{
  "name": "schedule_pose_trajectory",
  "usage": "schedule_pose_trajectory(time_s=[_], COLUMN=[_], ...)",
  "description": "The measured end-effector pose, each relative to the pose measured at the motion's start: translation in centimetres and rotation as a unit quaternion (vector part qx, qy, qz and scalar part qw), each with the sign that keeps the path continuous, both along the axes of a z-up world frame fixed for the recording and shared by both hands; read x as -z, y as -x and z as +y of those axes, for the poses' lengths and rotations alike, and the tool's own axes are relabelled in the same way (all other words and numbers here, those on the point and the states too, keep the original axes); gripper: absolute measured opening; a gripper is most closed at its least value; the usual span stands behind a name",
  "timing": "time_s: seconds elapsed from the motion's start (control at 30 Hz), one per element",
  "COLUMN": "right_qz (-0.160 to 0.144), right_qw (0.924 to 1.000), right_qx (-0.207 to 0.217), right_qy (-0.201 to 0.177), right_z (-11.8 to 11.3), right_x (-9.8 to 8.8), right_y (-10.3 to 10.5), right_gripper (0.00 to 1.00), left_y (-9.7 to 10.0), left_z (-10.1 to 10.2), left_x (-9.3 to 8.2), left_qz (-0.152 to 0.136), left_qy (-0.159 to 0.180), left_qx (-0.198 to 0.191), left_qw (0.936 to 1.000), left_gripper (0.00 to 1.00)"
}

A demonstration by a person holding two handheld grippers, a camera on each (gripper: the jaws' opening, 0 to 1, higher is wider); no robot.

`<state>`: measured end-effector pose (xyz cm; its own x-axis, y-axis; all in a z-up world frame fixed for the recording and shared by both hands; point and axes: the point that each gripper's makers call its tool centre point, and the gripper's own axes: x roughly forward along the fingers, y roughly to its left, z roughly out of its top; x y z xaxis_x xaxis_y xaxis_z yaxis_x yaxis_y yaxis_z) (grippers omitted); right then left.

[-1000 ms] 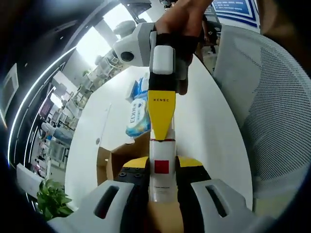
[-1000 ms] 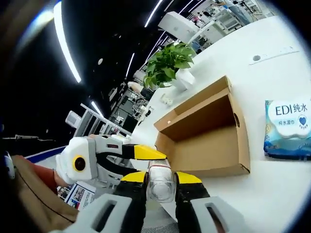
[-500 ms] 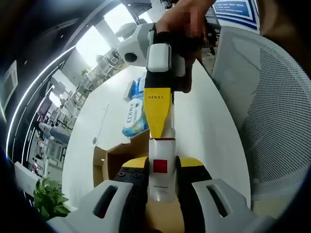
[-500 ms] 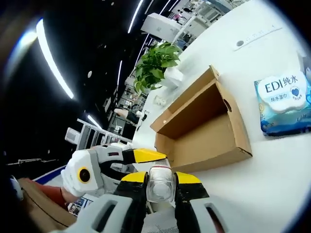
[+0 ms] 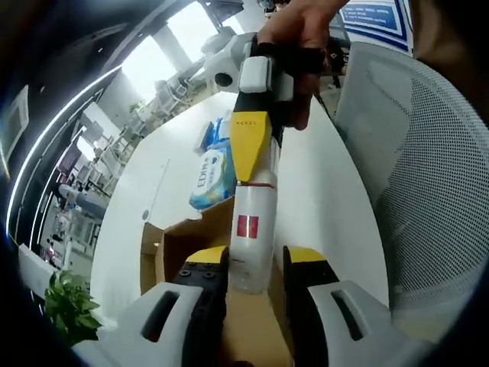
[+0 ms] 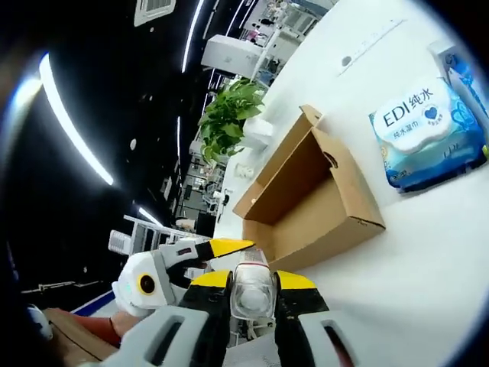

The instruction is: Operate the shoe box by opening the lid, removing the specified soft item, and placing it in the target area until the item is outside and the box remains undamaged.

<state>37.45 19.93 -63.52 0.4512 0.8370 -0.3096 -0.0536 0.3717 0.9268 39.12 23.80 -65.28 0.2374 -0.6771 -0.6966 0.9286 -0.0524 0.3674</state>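
White table (image 6: 428, 229) carries, from left to right, a green plant (image 6: 229, 115), an open cardboard box (image 6: 306, 202) and a blue packet of wet wipes (image 6: 420, 126) outside the box. Both grippers clamp one white bottle (image 5: 250, 237): the left gripper (image 5: 248, 279) at its base, the right gripper (image 6: 252, 294) at its top. To hand it over well, one gripper should probably loosen slowly while the other holds firm, away from the box walls.
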Motion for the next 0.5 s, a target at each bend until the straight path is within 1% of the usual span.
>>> schedule_pose_trajectory(time_s=[0.2, 0.3, 0.33, 0.4, 0.47, 0.5], right_qz=[0.013, 0.02, 0.022, 0.024, 0.026, 0.026], right_qw=[0.9994, 0.9985, 0.9982, 0.9974, 0.9968, 0.9965], right_qx=[0.03, 0.048, 0.053, 0.065, 0.073, 0.076], right_qy=[-0.009, -0.014, -0.016, -0.018, -0.02, -0.02], right_z=[-1.7, -3.1, -3.3, -4.1, -4.8, -5.1], right_x=[0.3, 0.5, 0.5, 0.5, 0.5, 0.5], right_y=[0.3, 0.2, 0.2, 0.3, 0.1, 0.1], right_gripper=[0.16, 0.16, 0.16, 0.17, 0.17, 0.17], left_y=[-0.2, -0.3, -0.4, -0.7, -1.0, -1.2], left_z=[0.1, 0.4, 0.6, 1.0, 1.4, 1.6], left_x=[-0.2, -0.3, -0.3, -0.3, -0.5, -0.5], left_qz=[0.027, 0.055, 0.066, 0.079, 0.097, 0.11], left_qy=[0.025, 0.041, 0.049, 0.061, 0.079, 0.089], left_qx=[-0.029, -0.051, -0.064, -0.08, -0.102, -0.115], left_qw=[0.9989, 0.9963, 0.9946, 0.9917, 0.9868, 0.9833], left_gripper=[0.31, 0.34, 0.35, 0.37, 0.37, 0.38])
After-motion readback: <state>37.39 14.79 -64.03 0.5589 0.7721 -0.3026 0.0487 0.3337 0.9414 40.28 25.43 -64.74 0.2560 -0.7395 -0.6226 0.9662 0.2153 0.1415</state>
